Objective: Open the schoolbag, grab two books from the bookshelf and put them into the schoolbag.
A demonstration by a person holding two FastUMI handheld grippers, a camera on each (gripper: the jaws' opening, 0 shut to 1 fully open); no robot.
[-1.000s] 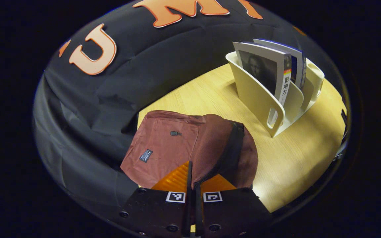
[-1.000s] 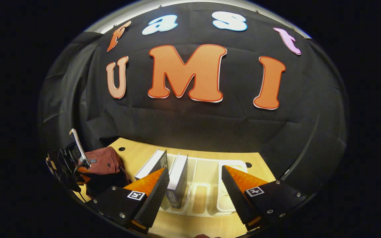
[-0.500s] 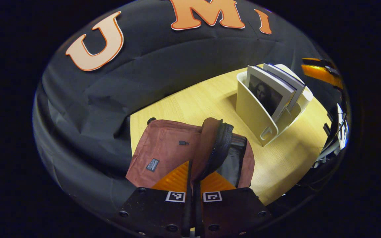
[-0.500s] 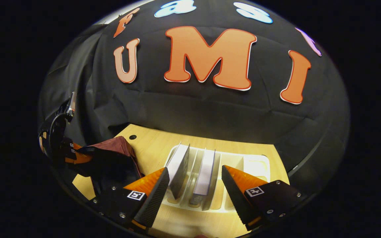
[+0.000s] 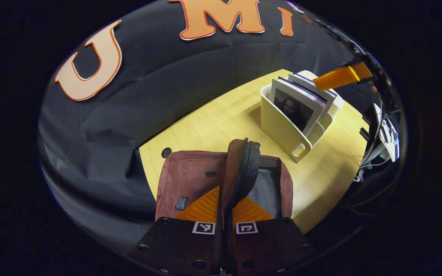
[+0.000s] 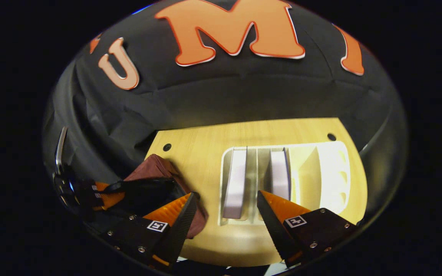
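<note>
A maroon schoolbag (image 5: 190, 180) lies on the wooden table (image 5: 213, 119), its zipped flap (image 5: 244, 172) lifted so the grey lining (image 5: 265, 191) shows. My left gripper (image 5: 225, 209) is shut on that flap's edge. A cream bookshelf (image 5: 282, 126) holds two upright books (image 5: 296, 109), seen from above as two white page blocks (image 6: 236, 180) (image 6: 280, 174). My right gripper (image 6: 226, 199) hangs open above the shelf, fingers straddling the left book; one of its fingers (image 5: 340, 76) shows over the shelf in the left gripper view. The schoolbag (image 6: 155, 172) and left gripper (image 6: 102, 191) sit at lower left.
The bookshelf (image 6: 332, 172) has free slots on its right side. Cable holes (image 6: 166, 147) (image 6: 332, 137) mark the table's back corners. The black cloth wall stands close behind the table. Cables (image 5: 374, 153) hang at the table's right edge.
My left gripper has lifted the bag's flap higher, opening the bag wider. My right gripper moved forward and tilted down over the bookshelf, now straddling the left book.
</note>
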